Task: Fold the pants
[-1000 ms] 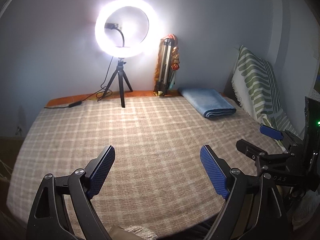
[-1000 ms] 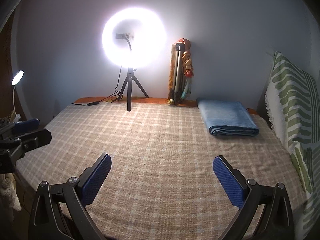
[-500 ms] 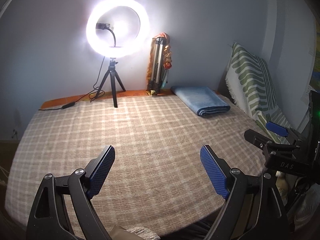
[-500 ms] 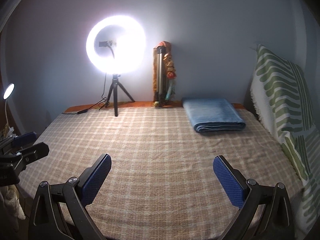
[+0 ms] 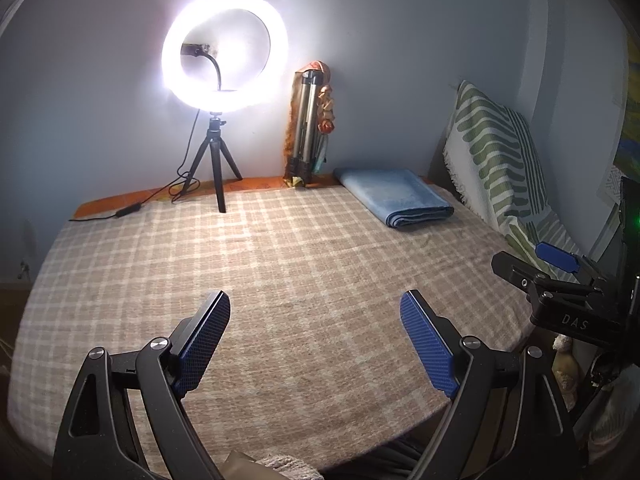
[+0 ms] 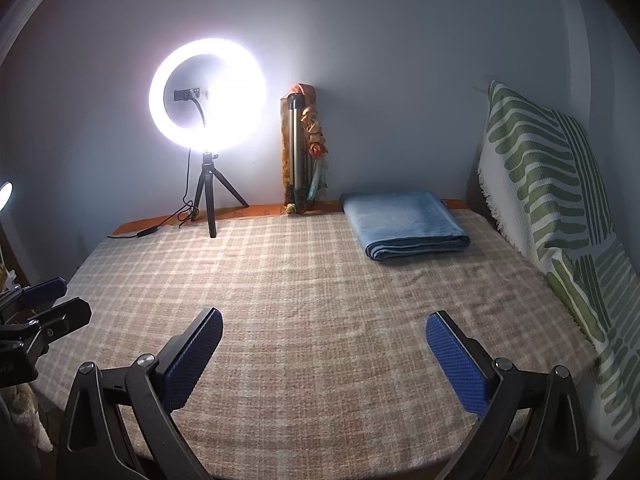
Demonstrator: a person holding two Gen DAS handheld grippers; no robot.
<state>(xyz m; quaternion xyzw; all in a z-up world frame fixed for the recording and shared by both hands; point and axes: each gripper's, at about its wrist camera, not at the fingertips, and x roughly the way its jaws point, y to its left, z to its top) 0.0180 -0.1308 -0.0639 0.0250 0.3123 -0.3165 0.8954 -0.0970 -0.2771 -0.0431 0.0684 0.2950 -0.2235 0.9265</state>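
The left hand-held gripper hovers low over the near part of a checked beige blanket, its blue-padded fingers spread wide apart with nothing between them. The right hand-held gripper hangs the same way beside it, its fingers also wide apart and holding nothing. Each shows at the edge of the other's view: the right one off to the left one's right side, the left one off to the right one's left.

The folded blue pants lie flat on the blanket far ahead of both and to the right, near the wall, well apart from either. Ahead and to the left a lit ring light stands on a small tripod. Between it and the pants a folded tripod leans against the wall. A green-and-white patterned throw hangs along the right edge.
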